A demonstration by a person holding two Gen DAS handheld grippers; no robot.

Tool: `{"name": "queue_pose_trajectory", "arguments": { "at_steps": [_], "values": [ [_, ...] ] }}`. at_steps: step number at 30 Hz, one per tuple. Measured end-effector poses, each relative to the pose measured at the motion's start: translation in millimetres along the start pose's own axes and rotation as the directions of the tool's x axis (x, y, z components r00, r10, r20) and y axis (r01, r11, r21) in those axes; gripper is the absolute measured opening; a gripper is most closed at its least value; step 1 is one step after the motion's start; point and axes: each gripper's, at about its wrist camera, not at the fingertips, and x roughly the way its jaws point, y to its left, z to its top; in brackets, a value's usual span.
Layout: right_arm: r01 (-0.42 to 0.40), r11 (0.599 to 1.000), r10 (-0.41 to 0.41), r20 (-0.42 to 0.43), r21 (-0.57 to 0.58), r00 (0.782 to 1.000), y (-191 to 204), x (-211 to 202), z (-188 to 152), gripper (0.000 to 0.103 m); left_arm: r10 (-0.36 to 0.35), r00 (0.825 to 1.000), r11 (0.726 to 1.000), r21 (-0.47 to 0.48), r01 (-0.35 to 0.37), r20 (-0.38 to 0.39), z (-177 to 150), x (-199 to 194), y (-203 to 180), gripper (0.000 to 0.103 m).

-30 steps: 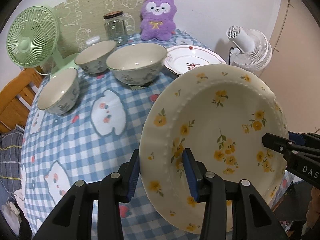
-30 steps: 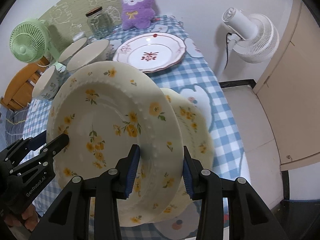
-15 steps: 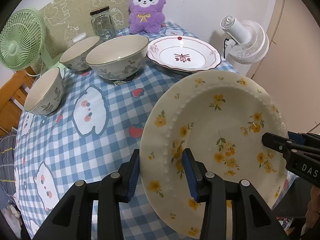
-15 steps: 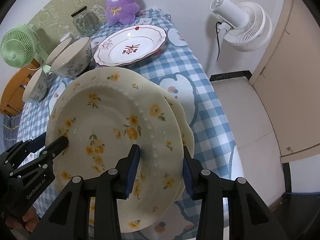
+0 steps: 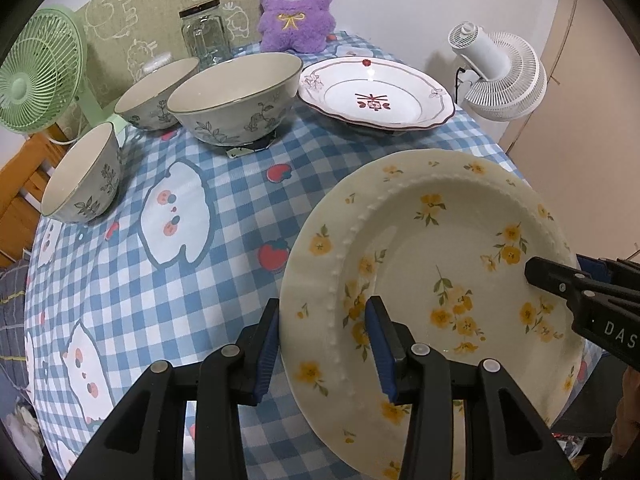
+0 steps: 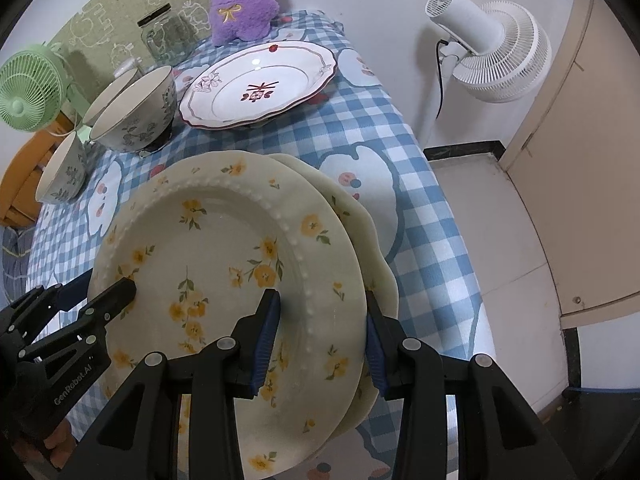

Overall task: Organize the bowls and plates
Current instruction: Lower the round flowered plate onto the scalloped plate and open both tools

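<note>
The yellow-flowered plate (image 5: 436, 280) is held tilted above the near right part of the surface (image 5: 168, 280), directly over a second cream plate (image 6: 360, 216) whose scalloped rim shows beyond it at 2 o'clock. The left tongs (image 5: 326, 344) are closed on the plate's rim at 8 o'clock, one pad above, one below. The right tongs (image 6: 320, 340) are closed on the opposite rim at 4 o'clock; whether the lower pad also catches the second plate cannot be told.

The surface carries a blue-and-white checked cloth with cartoon cats. At 12 o'clock from the held plate sits a white plate with red trim (image 5: 376, 96). At 10 to 11 o'clock stand three grey-leaf bowls: large (image 5: 236, 100), middle (image 5: 154, 92), small (image 5: 82, 176). Behind them are a glass jar (image 5: 204, 36) and a purple plush toy (image 5: 294, 4) against the wall. A green fan (image 5: 40, 68) stands at the far left. A white fan (image 6: 492, 52) stands on the floor right of the surface.

Compared with a second earlier, the held plate sits lower and closer to the plate beneath; both grips are unchanged.
</note>
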Motion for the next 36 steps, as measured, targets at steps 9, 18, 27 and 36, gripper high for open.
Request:
{"name": "queue_pose_trajectory", "arguments": {
  "at_steps": [9, 18, 27, 36],
  "values": [
    [0.014, 1.0, -0.014, -0.018, -0.011, 1.0, 4, 2, 3, 0.046, 0.003, 1.0, 1.0, 0.026, -0.003, 0.006, -1, 2, -2, 0.048],
    [0.018, 1.0, -0.018, -0.032, 0.001, 0.999, 4, 0, 0, 0.047, 0.036, 0.997, 0.996, 0.082, -0.041, 0.062, -1, -9, -8, 0.062],
    [0.079, 0.997, -0.079, -0.054, 0.002, 0.995, 7, -5, -2, 0.047, 0.029, 0.999, 0.996, 0.087, -0.033, 0.04, -6, -2, -8, 0.062],
    [0.144, 0.99, -0.144, -0.029, -0.011, 0.989, 12, -17, -7, 0.048, 0.007, 0.999, 0.996, 0.093, -0.01, 0.04, -8, -2, -8, 0.062]
  ]
}}
